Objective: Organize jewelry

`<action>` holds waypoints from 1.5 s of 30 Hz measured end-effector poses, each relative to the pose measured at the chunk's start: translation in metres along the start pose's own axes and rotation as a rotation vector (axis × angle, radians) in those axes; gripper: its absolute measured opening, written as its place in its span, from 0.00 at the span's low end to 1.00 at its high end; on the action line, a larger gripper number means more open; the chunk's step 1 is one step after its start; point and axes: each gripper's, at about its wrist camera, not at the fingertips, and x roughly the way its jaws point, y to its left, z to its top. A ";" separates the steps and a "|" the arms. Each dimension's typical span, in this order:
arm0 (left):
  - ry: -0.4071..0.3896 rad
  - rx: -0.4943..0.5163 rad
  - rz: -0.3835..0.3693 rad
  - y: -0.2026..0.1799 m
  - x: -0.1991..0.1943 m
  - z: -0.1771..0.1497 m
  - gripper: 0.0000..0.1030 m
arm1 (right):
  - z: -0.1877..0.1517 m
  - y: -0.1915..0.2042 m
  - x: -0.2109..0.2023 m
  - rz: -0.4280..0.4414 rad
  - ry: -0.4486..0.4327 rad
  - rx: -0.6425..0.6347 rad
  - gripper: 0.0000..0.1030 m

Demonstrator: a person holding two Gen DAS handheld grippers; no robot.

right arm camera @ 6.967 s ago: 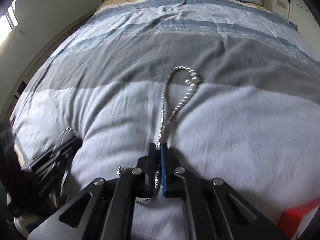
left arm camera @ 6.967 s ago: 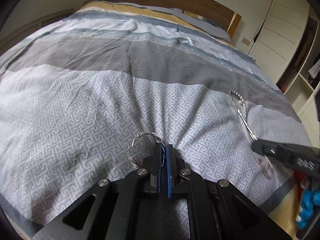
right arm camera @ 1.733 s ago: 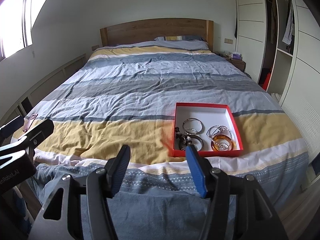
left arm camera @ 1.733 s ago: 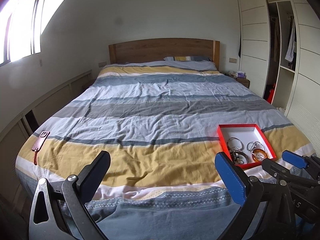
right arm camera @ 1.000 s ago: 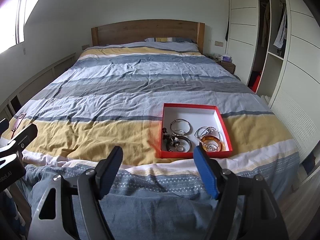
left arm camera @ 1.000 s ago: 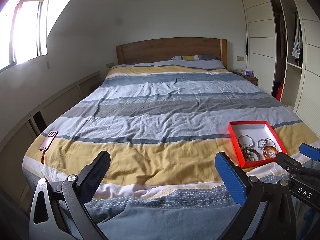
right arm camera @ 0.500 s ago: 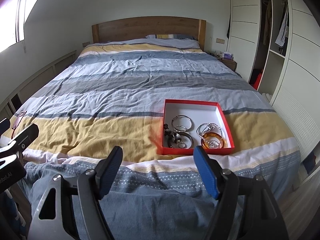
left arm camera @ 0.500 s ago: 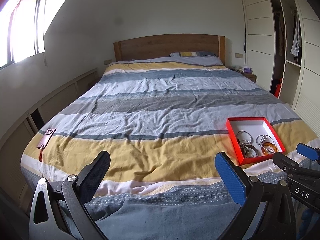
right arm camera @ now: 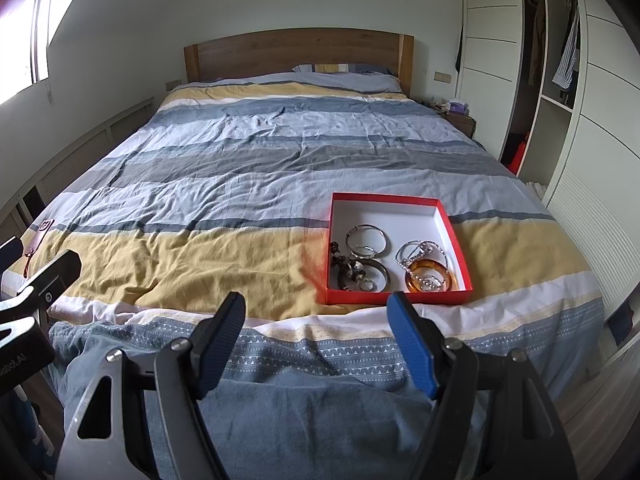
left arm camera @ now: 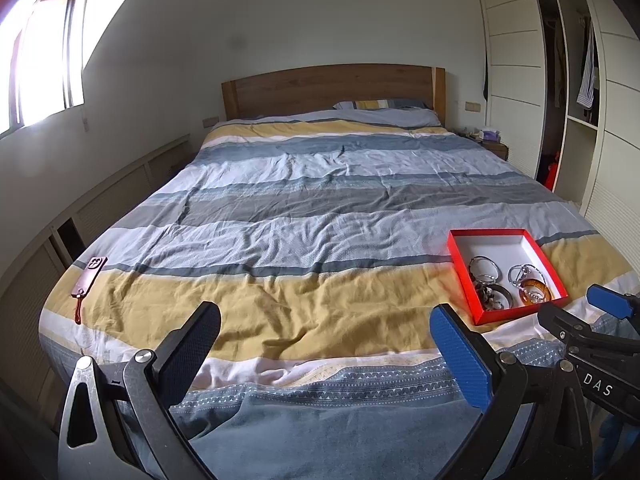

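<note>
A red box with a white inside (right arm camera: 451, 227) (left arm camera: 460, 256) lies on the bed's yellow stripe near the foot, right of centre. It holds silver bangles (right arm camera: 367, 242), an amber bangle (right arm camera: 430, 276), a dark ring (right arm camera: 366, 276) and a chain (right arm camera: 420, 252); they also show in the left wrist view (left arm camera: 506, 282). My left gripper (left arm camera: 324, 332) is open and empty, held back from the foot of the bed. My right gripper (right arm camera: 314, 322) is open and empty, just short of the box.
A striped duvet (right arm camera: 260, 168) covers the bed, with a wooden headboard (right arm camera: 296, 52) behind. A red phone case (left arm camera: 90, 274) lies at the bed's left edge. White wardrobes (right arm camera: 580, 100) stand on the right. A blue cloth (right arm camera: 300, 420) hangs over the foot.
Seven seconds ago both grippers were shut on jewelry low over the duvet. Now both are open, empty and pulled back from the bed. Over the last second the views barely shift.
</note>
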 end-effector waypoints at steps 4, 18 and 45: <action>0.000 -0.001 0.000 0.000 0.000 0.000 1.00 | 0.001 0.000 0.000 0.001 0.000 -0.001 0.70; 0.003 0.000 -0.001 -0.001 0.000 -0.001 1.00 | 0.001 0.000 0.001 0.002 0.003 0.000 0.70; 0.028 0.013 -0.023 -0.001 0.005 -0.007 0.99 | 0.001 0.000 0.002 0.003 0.011 0.000 0.70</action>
